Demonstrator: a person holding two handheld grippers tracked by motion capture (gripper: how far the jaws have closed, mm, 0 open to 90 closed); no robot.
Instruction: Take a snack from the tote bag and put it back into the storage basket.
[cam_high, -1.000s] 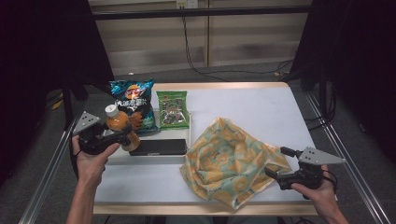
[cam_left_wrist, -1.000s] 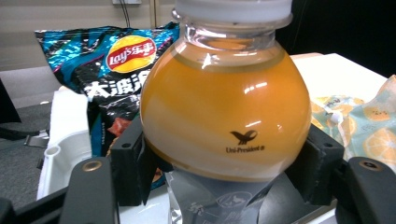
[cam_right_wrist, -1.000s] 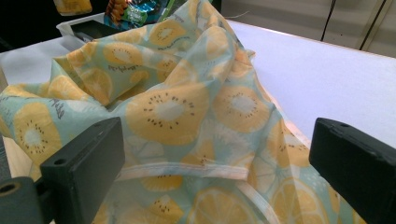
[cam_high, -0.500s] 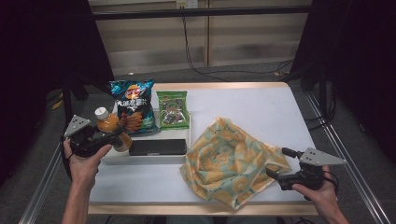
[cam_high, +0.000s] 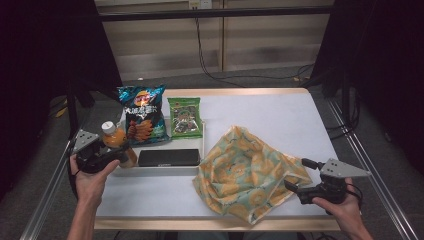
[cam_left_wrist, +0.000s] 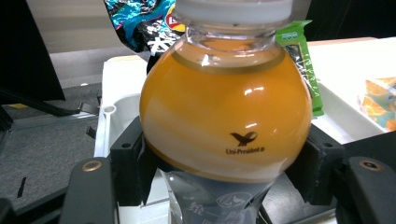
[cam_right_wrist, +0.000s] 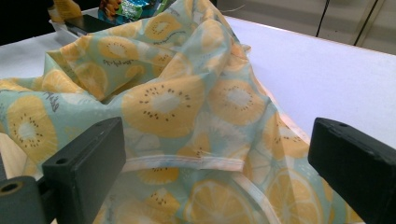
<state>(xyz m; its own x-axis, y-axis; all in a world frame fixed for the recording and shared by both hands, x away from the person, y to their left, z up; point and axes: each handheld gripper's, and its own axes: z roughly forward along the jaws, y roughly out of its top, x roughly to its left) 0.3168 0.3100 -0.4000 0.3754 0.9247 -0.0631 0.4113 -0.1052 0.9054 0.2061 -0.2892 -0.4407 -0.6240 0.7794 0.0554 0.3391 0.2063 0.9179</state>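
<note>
A bottle of orange drink (cam_high: 117, 141) with a white cap stands tilted at the left end of the white tray (cam_high: 170, 170). My left gripper (cam_high: 120, 156) is shut on it. In the left gripper view both pads press the bottle (cam_left_wrist: 226, 116) just under its round shoulder. A cloth bag printed with citrus slices (cam_high: 245, 170) lies crumpled on the table's right half. My right gripper (cam_high: 292, 186) is open at the bag's right corner. In the right gripper view (cam_right_wrist: 217, 154) the jaws stand wide apart, with the bag's hem (cam_right_wrist: 187, 162) lying between them untouched.
A black flat box (cam_high: 169, 157) lies in the tray. A blue chip bag (cam_high: 141, 114) and a green snack pack (cam_high: 185, 117) lean at the tray's far side. The table's left edge runs close beside the left hand (cam_high: 90, 182).
My left gripper has carried the bottle leftward and a little down, towards the tray's left end. The right gripper and the bag have stayed put.
</note>
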